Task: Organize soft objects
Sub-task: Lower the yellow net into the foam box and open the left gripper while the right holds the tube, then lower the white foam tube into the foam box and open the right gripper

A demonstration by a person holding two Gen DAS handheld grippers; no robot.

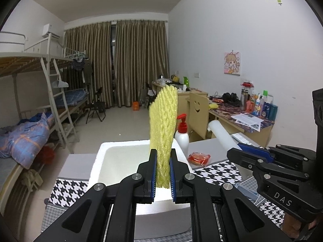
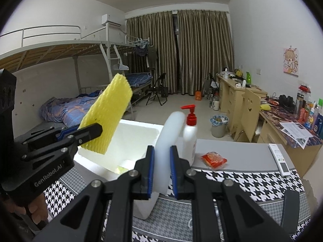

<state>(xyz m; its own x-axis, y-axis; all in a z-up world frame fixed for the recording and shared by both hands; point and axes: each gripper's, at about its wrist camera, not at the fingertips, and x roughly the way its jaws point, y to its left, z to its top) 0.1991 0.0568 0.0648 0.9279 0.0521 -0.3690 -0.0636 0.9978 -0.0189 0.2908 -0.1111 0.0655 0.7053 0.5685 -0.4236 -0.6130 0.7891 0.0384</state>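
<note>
Across the room: bunk beds (image 2: 66,48) along one wall, brown curtains (image 1: 119,60) at the far end, cluttered desks (image 2: 282,117) opposite.
Table: grey top (image 2: 238,153), houndstooth cloth (image 2: 252,179) on its near part; near edge cut off by the grippers.
Foam box: white, open-topped (image 1: 113,151); floor mostly hidden, one pale scrap inside too small to tell.
Left gripper: (image 1: 163,173) narrow, pads pressing the yellow foam net (image 1: 163,125), which stands upright above the box.
Right gripper: (image 2: 162,171) narrow, clamped on the white foam sheet (image 2: 171,133), whose top curls over; lower end hidden.
Pump bottle: white, red pump (image 2: 189,135), just behind the sheet.
Red packet: (image 2: 214,159) on the grey top, print unreadable.
Remote: (image 2: 279,159) near the table's right edge.
</note>
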